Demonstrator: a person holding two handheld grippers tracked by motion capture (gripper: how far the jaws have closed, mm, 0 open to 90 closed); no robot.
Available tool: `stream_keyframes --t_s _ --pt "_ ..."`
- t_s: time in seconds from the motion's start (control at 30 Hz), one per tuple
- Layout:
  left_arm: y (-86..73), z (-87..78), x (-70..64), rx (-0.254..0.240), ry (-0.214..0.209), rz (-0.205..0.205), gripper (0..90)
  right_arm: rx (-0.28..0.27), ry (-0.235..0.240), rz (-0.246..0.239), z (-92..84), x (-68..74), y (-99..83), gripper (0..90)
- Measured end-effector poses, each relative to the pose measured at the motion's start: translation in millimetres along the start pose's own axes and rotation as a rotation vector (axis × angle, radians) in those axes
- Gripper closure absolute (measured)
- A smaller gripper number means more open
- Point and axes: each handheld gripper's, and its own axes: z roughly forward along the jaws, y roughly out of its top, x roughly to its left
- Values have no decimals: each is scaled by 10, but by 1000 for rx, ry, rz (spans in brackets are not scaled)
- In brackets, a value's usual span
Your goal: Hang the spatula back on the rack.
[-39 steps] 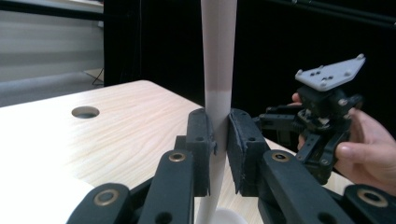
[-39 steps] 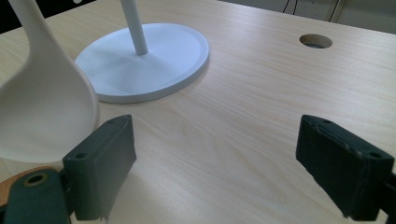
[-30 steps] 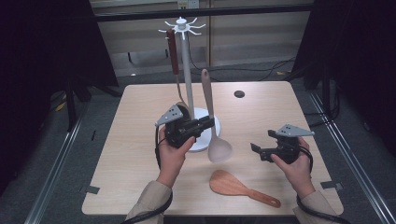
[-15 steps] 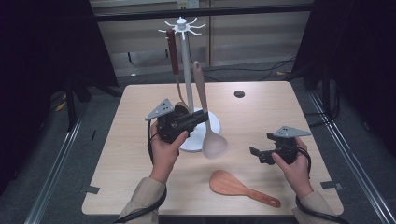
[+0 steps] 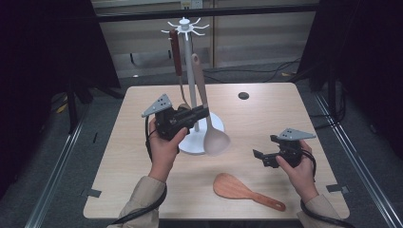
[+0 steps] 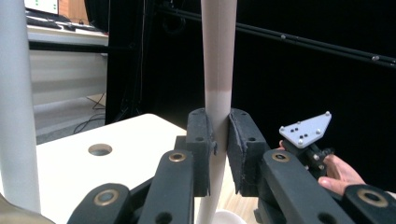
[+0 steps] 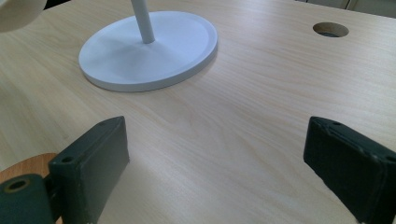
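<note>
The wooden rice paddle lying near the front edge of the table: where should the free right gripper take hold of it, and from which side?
Probably the narrow handle of the wooden rice paddle, approached from above with jaws straddling its width. It lies flat, blade toward the left, handle pointing toward the right gripper, which is open; the broad flat blade looks harder to span.

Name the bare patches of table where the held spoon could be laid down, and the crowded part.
Free: the table left of the stand's base, and the strip between base and cable hole. Crowded: around the wooden spatula and the right gripper.
</note>
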Motion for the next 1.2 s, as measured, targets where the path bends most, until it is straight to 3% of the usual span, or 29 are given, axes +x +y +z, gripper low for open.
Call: stream_keyframes --t_s 0.23,0.73,1.2 --pt "117 -22 33 -20 9 -5 793 -1 4 1 6 1 -1 63" --pt "289 -4 95 -21 14 26 793 -2 8 8 -8 -12 5 64" --pt "270 -12 219 -46 14 -30 791 -7 19 5 -17 -22 10 66"
